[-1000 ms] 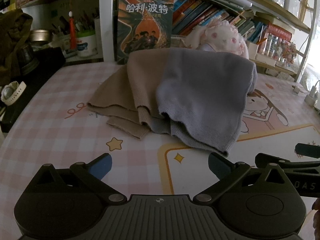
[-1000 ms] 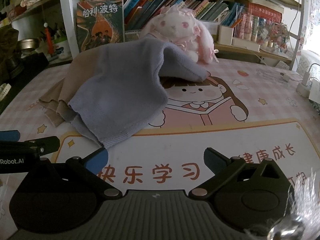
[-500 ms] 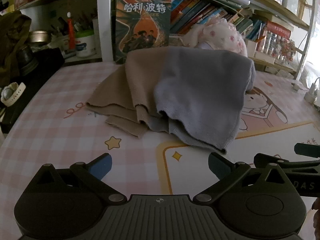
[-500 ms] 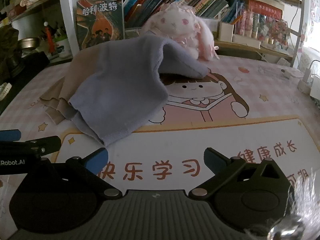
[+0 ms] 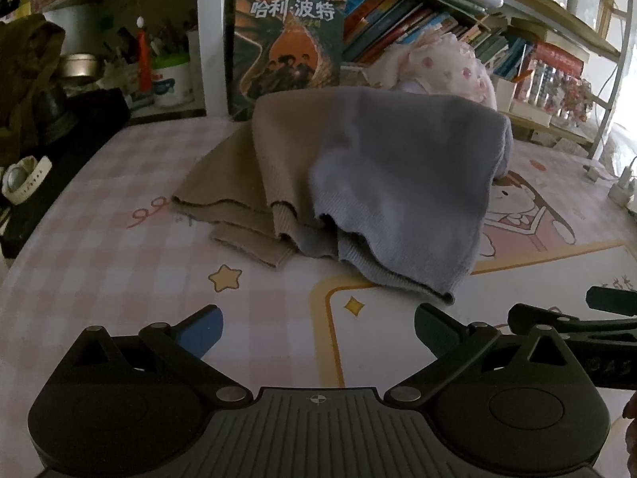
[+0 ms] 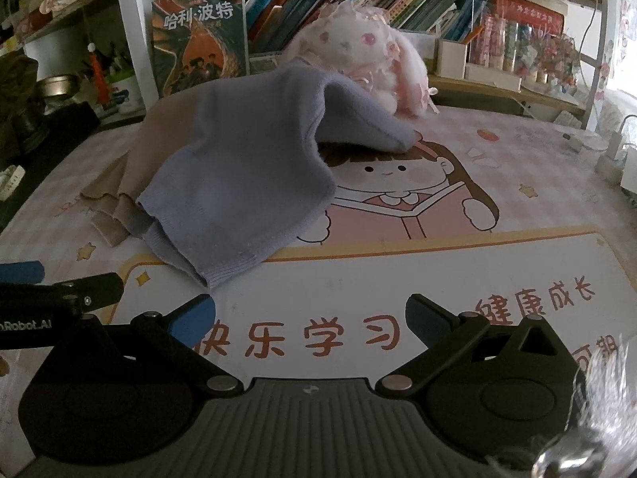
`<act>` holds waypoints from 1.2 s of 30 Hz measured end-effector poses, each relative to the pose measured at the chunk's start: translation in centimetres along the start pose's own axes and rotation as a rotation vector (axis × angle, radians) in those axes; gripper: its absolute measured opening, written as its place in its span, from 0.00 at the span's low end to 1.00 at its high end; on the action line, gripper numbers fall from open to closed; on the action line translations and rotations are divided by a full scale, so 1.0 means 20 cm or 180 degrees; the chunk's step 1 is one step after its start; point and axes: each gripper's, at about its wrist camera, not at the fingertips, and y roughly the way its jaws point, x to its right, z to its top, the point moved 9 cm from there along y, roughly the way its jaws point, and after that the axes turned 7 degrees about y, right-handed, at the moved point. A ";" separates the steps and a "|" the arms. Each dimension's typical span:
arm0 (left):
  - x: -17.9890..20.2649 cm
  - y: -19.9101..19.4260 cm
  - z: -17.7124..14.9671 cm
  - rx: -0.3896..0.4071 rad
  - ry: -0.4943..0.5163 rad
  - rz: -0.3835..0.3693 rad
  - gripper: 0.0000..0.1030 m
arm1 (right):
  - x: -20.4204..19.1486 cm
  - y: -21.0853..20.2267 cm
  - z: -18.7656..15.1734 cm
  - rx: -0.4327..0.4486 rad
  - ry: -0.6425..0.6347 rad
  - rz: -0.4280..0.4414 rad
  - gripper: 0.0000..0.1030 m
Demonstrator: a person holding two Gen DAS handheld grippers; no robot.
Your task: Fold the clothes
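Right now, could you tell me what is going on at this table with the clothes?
A person holds a gripper in each hand, and both the left gripper and the right gripper hover open above the patterned table mat, holding nothing. Ahead of them a grey-blue garment lies heaped, unfolded, partly over a beige garment. A plush rabbit sits behind the pile. Folding has not visibly begun.

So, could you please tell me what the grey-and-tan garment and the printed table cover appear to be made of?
The grey-and-tan garment looks like a soft knit, perhaps cotton or a wool blend: matte, with ribbed hems and a wavy edge. The printed table cover looks like smooth vinyl or a similar plastic sheet: it lies flat, carries cartoon print, and shows a faint sheen. Neither can be confirmed by sight alone.
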 end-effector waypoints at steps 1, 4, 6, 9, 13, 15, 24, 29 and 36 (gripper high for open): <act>0.00 0.00 0.00 -0.0005 -0.0013 -0.0002 1.00 | 0.01 0.00 0.00 -0.0006 0.0019 0.0016 1.00; 0.01 0.01 0.00 -0.0012 -0.0047 -0.0050 1.00 | 0.04 0.01 0.01 -0.0030 0.0157 0.0085 1.00; 0.01 0.01 0.00 -0.0015 -0.0054 -0.0066 1.00 | 0.07 0.02 0.03 -0.0043 0.0269 0.0152 1.00; 0.01 0.01 0.00 -0.0003 -0.0077 -0.0094 1.00 | 0.11 0.04 0.11 -0.0080 0.0524 0.0401 1.00; 0.04 0.00 -0.01 -0.0012 -0.0032 -0.0007 1.00 | 0.13 0.09 0.28 -0.0096 0.0918 0.0880 0.98; 0.05 0.00 -0.01 -0.0003 -0.0023 0.0050 1.00 | 0.14 0.13 0.37 -0.0108 0.1079 0.1081 0.97; 0.20 -0.07 0.02 0.0037 0.0301 0.0439 1.00 | 0.21 0.52 0.62 -0.0555 0.1717 0.1387 0.77; 0.36 -0.08 0.09 0.0095 0.0668 0.0622 1.00 | 0.17 0.64 0.59 -0.1128 0.1945 0.1715 0.09; 0.57 -0.06 0.19 0.0313 0.0846 0.0791 1.00 | 0.10 0.28 0.60 -0.1286 0.1802 0.2558 0.06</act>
